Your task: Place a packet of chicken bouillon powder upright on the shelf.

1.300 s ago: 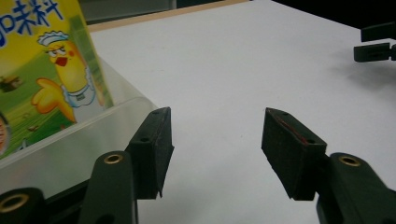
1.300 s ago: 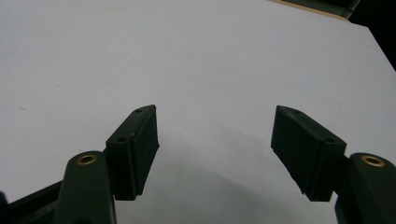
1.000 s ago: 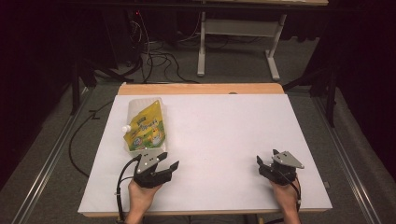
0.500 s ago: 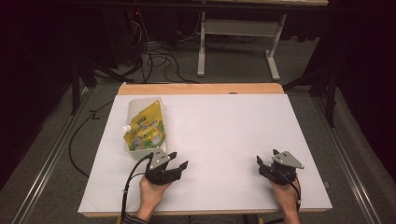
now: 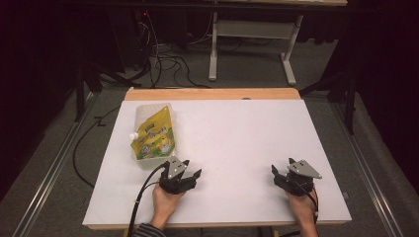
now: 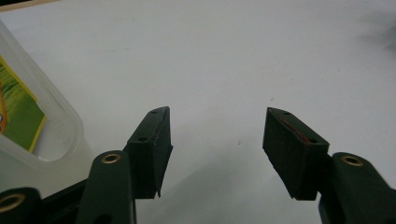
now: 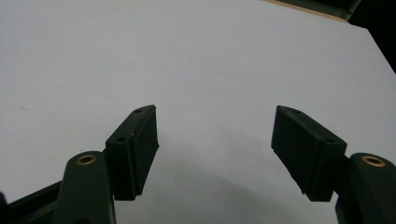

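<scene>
A yellow-green spouted pouch [image 5: 153, 135] lies in a clear plastic tray [image 5: 146, 108] on the left of the white table [image 5: 237, 133]. My left gripper [image 5: 190, 170] rests low near the front edge, just right of the tray's near corner, jaws open and empty. In the left gripper view the tray's rounded corner [image 6: 56, 135] sits left of the open gripper [image 6: 215, 140], with a strip of the pouch [image 6: 18, 116] showing through the wall. My right gripper [image 5: 282, 169] sits at the front right, open. The right gripper view has bare tabletop between the jaws of that gripper [image 7: 215, 140].
A wooden strip [image 5: 212, 94] runs along the table's far edge. Beyond it are cables [image 5: 163, 59] on the floor and a white-legged bench frame [image 5: 247, 44]. A metal rail [image 5: 49, 173] runs along the floor to the left.
My left gripper has shifted to the right and sunk toward the table, away from the tray's near end. The right gripper has stayed put.
</scene>
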Tool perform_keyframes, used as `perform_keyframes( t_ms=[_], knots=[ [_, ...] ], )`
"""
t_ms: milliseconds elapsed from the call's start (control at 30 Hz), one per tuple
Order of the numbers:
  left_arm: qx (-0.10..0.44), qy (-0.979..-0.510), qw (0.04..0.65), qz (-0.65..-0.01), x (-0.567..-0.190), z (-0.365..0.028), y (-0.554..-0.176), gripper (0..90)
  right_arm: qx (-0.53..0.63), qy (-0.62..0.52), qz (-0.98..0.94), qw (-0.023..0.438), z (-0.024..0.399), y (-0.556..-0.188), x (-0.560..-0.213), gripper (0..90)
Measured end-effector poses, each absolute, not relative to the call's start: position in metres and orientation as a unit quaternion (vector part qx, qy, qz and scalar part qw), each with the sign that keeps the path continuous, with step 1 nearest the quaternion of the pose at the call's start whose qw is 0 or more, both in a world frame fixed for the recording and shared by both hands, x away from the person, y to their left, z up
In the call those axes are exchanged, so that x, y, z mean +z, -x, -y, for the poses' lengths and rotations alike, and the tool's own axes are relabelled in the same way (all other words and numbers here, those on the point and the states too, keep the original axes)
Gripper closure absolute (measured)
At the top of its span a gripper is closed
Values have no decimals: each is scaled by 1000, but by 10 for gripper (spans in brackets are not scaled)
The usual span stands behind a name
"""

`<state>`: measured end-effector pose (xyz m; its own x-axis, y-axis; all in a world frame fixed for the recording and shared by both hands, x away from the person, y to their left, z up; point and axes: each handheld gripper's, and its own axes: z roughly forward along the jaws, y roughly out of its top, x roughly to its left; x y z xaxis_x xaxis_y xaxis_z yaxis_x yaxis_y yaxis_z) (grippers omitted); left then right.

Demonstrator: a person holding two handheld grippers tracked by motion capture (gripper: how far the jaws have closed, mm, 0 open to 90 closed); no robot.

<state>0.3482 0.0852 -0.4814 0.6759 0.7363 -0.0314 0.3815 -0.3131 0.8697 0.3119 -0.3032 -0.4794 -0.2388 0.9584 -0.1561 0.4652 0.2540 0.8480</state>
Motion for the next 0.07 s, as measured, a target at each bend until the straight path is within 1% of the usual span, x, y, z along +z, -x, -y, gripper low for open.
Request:
perform_keyframes(
  t_ms=[67],
  knots=[
    [188, -785, 469, -358, -481, -86, -349, 418, 346, -503, -707, 356, 303, -312, -479, 321]
  ],
)
